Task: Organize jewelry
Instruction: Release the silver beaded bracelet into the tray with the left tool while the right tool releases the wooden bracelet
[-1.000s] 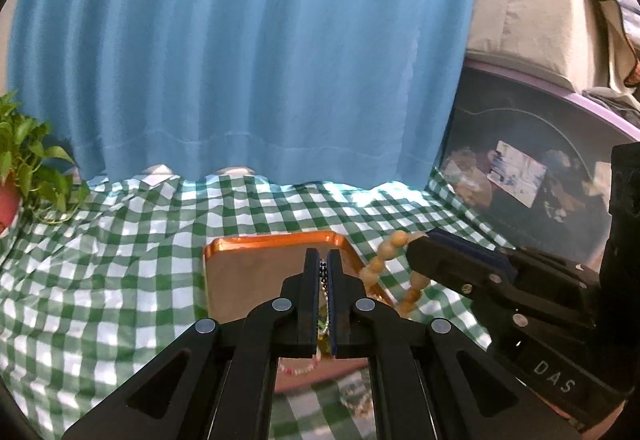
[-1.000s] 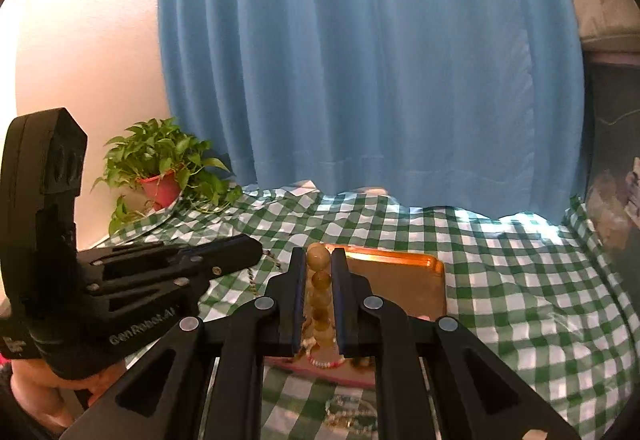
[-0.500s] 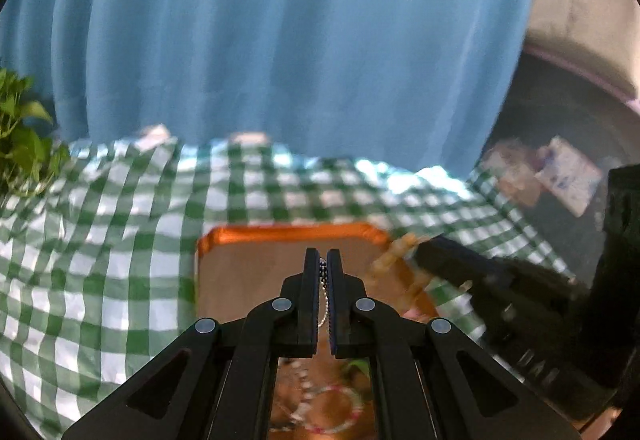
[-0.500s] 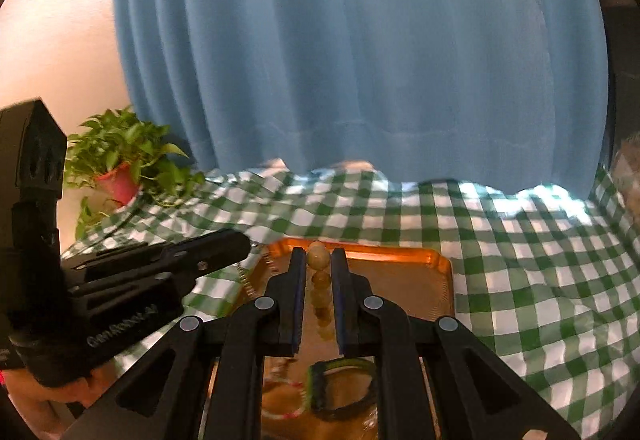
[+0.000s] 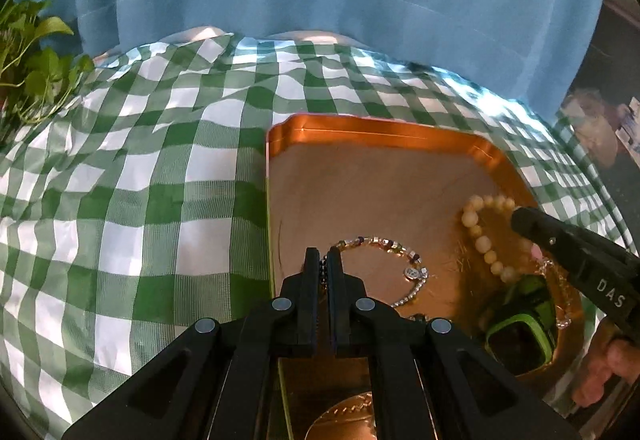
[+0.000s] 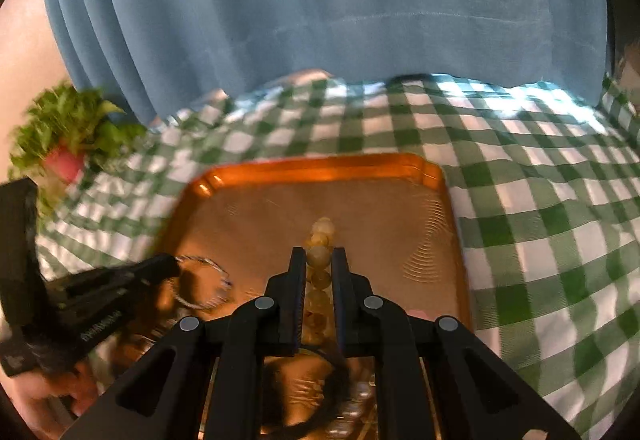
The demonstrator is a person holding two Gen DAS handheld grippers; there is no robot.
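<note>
Left gripper (image 5: pixel 324 260): closed on thin beaded chain bracelet (image 5: pixel 384 244), which trails onto copper tray (image 5: pixel 380 127). Right gripper (image 6: pixel 319 260): clamped on cream bead bracelet (image 6: pixel 322 230), over same tray. Green watch (image 5: pixel 524 328) lies in tray. Tray rests on green checked cloth (image 5: pixel 160 179) covering worktop.
</note>
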